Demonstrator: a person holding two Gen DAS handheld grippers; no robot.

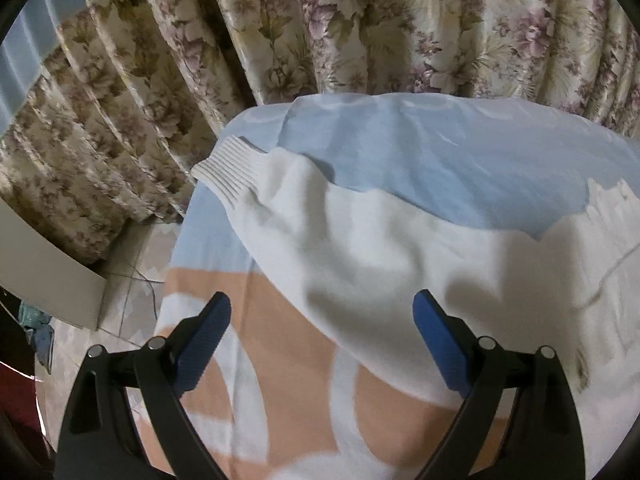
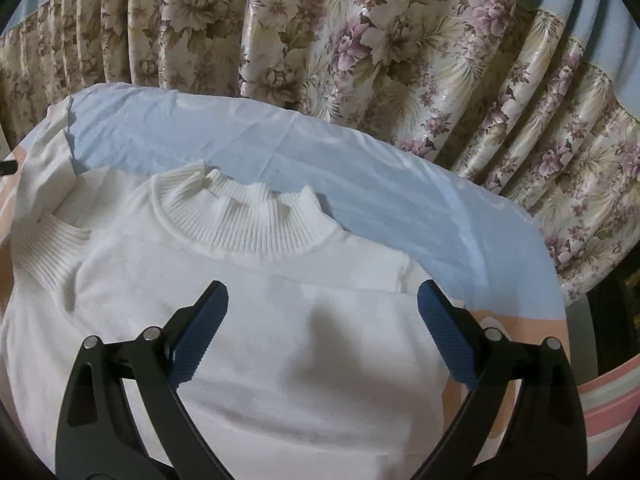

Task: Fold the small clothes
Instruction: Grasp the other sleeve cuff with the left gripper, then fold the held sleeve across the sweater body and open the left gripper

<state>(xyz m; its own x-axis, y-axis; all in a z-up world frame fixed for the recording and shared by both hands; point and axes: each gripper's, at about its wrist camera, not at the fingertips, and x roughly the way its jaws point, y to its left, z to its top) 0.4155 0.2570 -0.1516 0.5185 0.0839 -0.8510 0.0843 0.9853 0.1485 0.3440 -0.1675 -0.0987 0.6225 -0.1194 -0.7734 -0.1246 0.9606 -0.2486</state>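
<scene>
Floral curtain (image 2: 360, 40) behind bed sheet (image 2: 360, 184). Your right view alone shows white sweater (image 2: 248, 320) ribbed collar (image 2: 240, 216); left shows sleeve cuff (image 1: 228, 172). Sweater flat on bed. Left tongs (image 1: 322, 320), right tongs (image 2: 322, 312) both released.

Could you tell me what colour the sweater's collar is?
White, ribbed collar; clearest in the right wrist view.

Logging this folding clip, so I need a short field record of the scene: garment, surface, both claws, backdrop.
garment: white sweater lying flat, ribbed collar toward the curtain
sleeve: one stretched out, ribbed cuff near the surface edge
surface: blue and peach sheet
left claw: open, empty
right claw: open, empty, over the sweater
backdrop: floral curtain
</scene>
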